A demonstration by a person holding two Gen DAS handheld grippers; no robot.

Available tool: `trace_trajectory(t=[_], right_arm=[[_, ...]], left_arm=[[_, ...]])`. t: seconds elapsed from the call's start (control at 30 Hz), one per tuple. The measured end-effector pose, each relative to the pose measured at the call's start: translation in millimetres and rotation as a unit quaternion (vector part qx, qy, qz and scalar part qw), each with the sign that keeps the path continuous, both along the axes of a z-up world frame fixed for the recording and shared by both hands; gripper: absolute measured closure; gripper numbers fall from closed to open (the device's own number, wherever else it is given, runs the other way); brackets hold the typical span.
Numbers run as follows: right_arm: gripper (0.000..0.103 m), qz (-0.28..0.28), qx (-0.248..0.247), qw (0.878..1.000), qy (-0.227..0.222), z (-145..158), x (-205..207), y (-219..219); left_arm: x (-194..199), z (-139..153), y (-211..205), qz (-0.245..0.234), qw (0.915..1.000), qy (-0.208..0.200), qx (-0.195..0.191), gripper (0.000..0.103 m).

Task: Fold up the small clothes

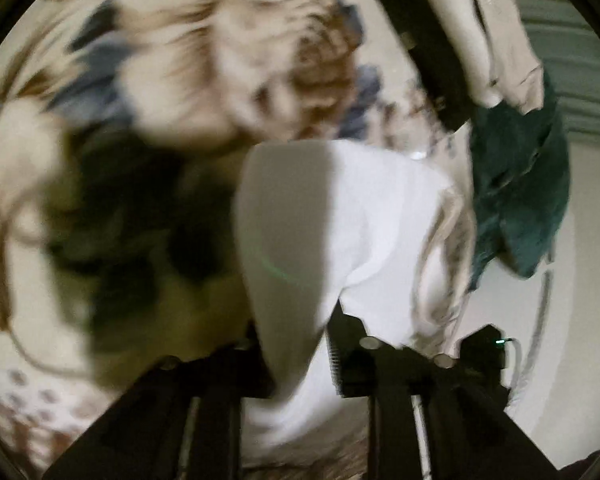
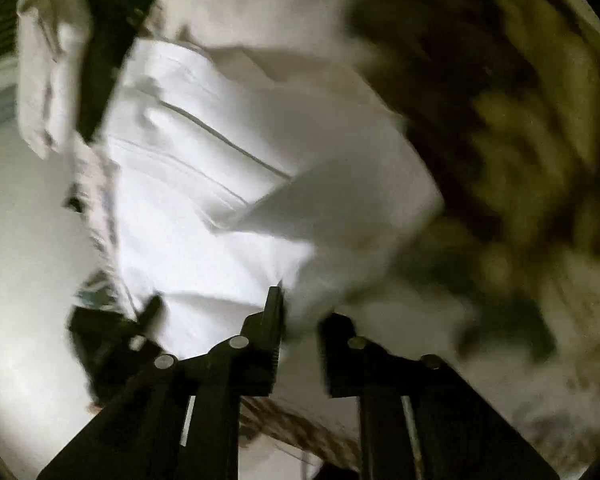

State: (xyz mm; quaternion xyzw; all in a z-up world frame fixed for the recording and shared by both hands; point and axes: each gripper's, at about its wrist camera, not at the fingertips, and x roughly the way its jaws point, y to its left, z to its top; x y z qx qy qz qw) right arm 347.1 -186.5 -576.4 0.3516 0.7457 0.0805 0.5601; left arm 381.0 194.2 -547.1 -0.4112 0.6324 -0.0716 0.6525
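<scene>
A white garment [image 1: 352,216] hangs lifted in front of both cameras, blurred by motion. My left gripper [image 1: 296,360] is shut on its lower edge, the cloth running down between the two black fingers. In the right wrist view the same white garment [image 2: 220,168] shows seams and a folded flap. My right gripper [image 2: 300,336] is shut on a corner of it. The other gripper [image 2: 112,336] shows at the garment's lower left edge.
A dark olive-patterned cloth [image 1: 132,232] lies left of the garment and also shows in the right wrist view [image 2: 512,148]. A dark green garment [image 1: 520,192] and beige clothes [image 1: 496,40] hang at the right. A floral bedspread [image 1: 228,52] lies behind.
</scene>
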Motion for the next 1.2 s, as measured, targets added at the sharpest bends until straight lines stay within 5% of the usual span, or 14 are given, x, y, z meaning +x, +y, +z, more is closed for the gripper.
trace_trajectory(t=[0.07,0.2,0.3,0.47,0.63,0.73,0.87,1.13,1.2], right_arm=[[0.060,0.009,-0.046,0.999,-0.015,18,-1,-9],[0.044,0.056,-0.150,0.981,-0.115,78,27,-8],[0.036,0.148,-0.164,0.959,-0.180,101,66,34],[0.036,0.285,-0.146,0.926,-0.201,75,125,141],[0.042,0.392,-0.224,0.868,-0.207,45,153,179],[0.045,0.324,-0.296,0.877,-0.196,50,187,140],[0.045,0.202,-0.308,0.915,-0.165,67,222,65],[0.045,0.245,-0.198,0.936,-0.156,75,198,58],[0.044,0.252,-0.196,0.937,-0.140,67,180,59]], left_arm=[[-4,0,3,0.000,0.9996,0.013,0.024,0.046],[-26,-1,11,0.018,0.9984,0.004,0.053,0.039],[-32,-12,3,0.037,0.9972,0.002,0.065,0.028],[-23,-21,-14,0.048,0.9952,-0.007,0.086,0.000],[-15,-25,-25,0.038,0.9929,0.001,0.113,0.000],[-14,-27,-22,0.055,0.9929,0.004,0.106,0.000],[-24,-28,-12,0.117,0.9893,0.005,0.087,0.000],[-30,-22,2,0.150,0.9875,0.011,0.048,0.000],[-35,-15,1,0.148,0.9875,0.004,0.054,0.010]])
